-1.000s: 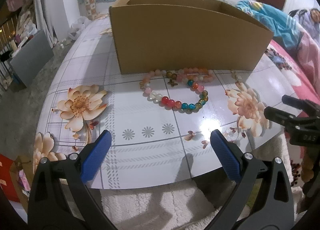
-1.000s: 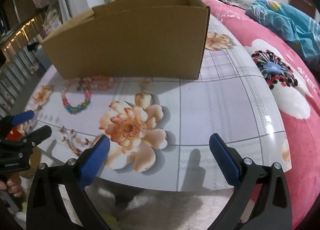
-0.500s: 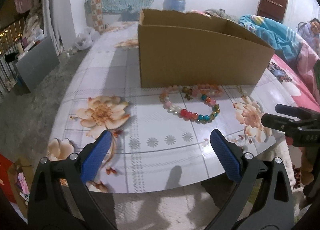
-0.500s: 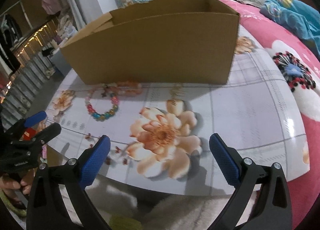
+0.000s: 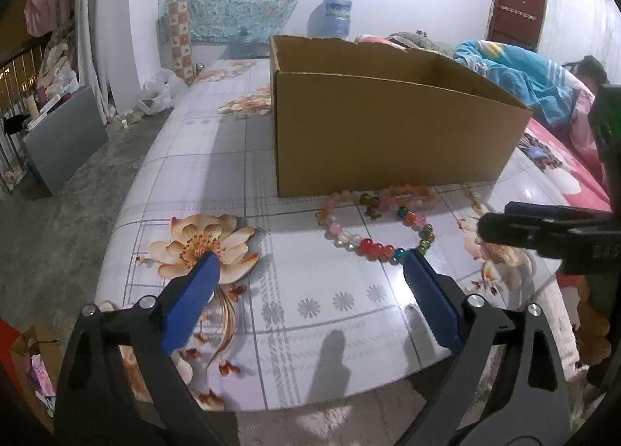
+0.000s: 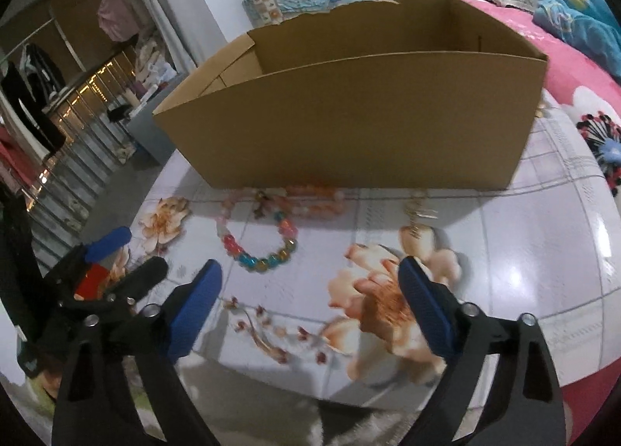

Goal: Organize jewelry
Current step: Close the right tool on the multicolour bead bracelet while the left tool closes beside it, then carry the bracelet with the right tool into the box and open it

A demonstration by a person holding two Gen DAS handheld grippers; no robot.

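1. The left gripper [image 5: 308, 271] is seen with its jaws spread wide and closing slightly; nothing is pinched, and only tabletop shows between the ribbed blue pads [image 5: 192, 300] set on matte black arms.
2. The right gripper [image 6: 310, 277] is likewise spread wide and closing, with nothing held; a printed peach flower is framed between its pads.
3. A multicoloured bead bracelet [image 5: 372, 232] is laid flat just in front of the cardboard box [image 5: 388, 131]. It is made of round, glossy, translucent beads in red, teal, orange, pink and clear, strung in an open ring, with a small dark charm near the box side.
4. A second bracelet of pale peach-pink beads [image 6: 318, 199] is laid closer to the box, nearly against its front wall, touching or overlapping the first.
5. A small gold-toned chain piece [image 6: 417, 215] is seen to the right of the bracelets, also near the box front; its form is blurred.
6. The box is made of plain brown corrugated card, open-topped, with a torn rear edge.
7. Everything rests on a glossy table covering [image 5: 217, 158] printed with grey grid lines and flowers.
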